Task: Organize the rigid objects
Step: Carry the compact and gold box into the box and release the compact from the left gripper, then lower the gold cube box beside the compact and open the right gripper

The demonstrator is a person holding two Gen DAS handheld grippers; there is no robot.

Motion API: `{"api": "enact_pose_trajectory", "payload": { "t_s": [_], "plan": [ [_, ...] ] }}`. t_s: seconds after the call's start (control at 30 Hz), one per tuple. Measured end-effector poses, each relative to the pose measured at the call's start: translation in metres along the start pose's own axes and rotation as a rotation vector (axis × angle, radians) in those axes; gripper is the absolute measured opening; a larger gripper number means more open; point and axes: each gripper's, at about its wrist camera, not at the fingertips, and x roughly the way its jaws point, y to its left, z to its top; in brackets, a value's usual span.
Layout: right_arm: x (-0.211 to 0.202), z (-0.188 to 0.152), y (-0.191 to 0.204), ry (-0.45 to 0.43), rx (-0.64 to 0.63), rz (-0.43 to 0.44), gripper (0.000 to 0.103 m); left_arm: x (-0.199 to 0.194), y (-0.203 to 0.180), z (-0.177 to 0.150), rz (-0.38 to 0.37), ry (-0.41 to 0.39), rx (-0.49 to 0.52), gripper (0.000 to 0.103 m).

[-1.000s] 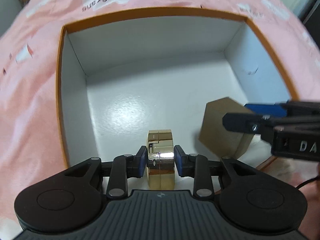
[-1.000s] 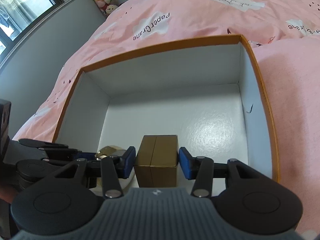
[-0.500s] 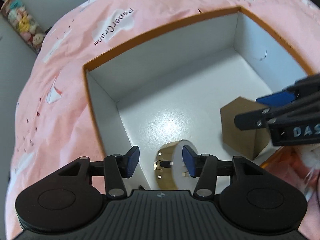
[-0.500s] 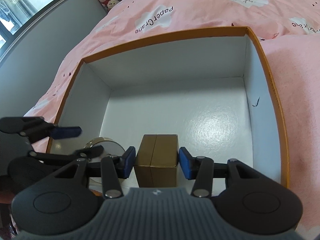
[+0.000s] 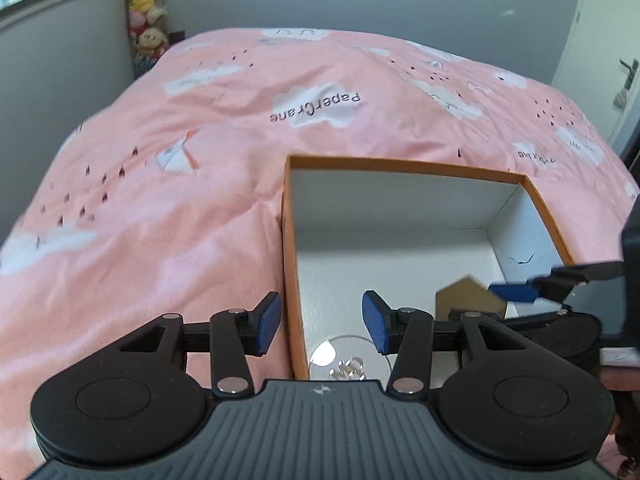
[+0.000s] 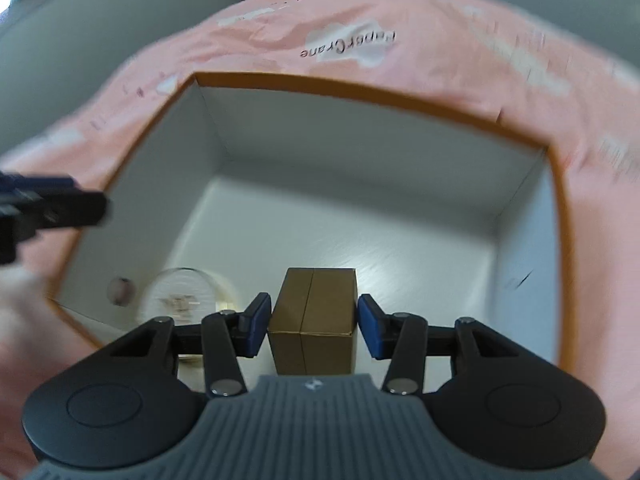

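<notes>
Left gripper (image 5: 320, 322) has just opened and lifted clear, nothing between its pads; round case (image 6: 182, 296) now lies released in the box's (image 6: 384, 100) near-left corner. Right gripper (image 6: 312, 326) clamps the brown box (image 6: 314, 318) near the front wall, unreleased. One item placed.

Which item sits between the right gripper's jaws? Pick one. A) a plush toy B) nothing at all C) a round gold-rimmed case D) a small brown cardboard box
D: in the right wrist view the small brown cardboard box stands between the blue jaws of the right gripper, inside the big orange-rimmed white box; the round gold-rimmed case lies apart, to its left.
</notes>
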Motion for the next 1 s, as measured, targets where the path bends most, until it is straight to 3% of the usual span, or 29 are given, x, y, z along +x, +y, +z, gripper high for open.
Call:
{"api": "enact_pose_trajectory", "payload": {
  "t_s": [0.07, 0.13, 0.2, 0.23, 0.4, 0.53, 0.6, 0.73, 0.9, 1.0],
  "plan": [
    [0.005, 0.003, 0.011, 0.006, -0.096, -0.084, 0.047, 0.005, 0.004, -0.007, -0.003, 0.02, -0.027, 0.055],
    [0.013, 0.002, 0.018, 0.034, -0.153, -0.106, 0.048, 0.01, 0.008, -0.015, -0.012, 0.041, -0.044, 0.052],
    [0.015, 0.0, 0.025, 0.034, -0.203, -0.13, 0.047, 0.012, 0.011, -0.021, -0.029, 0.051, -0.065, 0.038],
    [0.015, 0.001, 0.027, 0.038, -0.216, -0.133, 0.047, 0.012, 0.013, -0.024, -0.038, 0.05, -0.077, 0.038],
    [0.008, 0.007, 0.023, 0.067, -0.158, -0.014, 0.051, 0.011, 0.015, -0.026, -0.055, 0.042, -0.102, 0.038],
    [0.011, 0.011, 0.012, 0.149, -0.034, 0.136, 0.048, 0.009, 0.016, -0.028, -0.074, 0.033, -0.118, 0.038],
    [0.013, 0.007, 0.012, 0.174, -0.008, 0.142, 0.037, 0.01, 0.017, -0.029, -0.079, 0.031, -0.123, 0.038],
    [0.018, 0.008, -0.003, 0.188, 0.076, 0.166, 0.037, 0.009, 0.02, -0.03, -0.09, 0.027, -0.137, 0.038],
    [0.024, 0.006, -0.027, 0.217, 0.173, 0.135, 0.063, 0.008, 0.02, -0.031, -0.09, 0.02, -0.143, 0.035],
    [0.032, 0.004, -0.029, 0.238, 0.158, 0.114, 0.069, 0.008, 0.02, -0.031, -0.094, 0.019, -0.15, 0.035]
  ]
}}
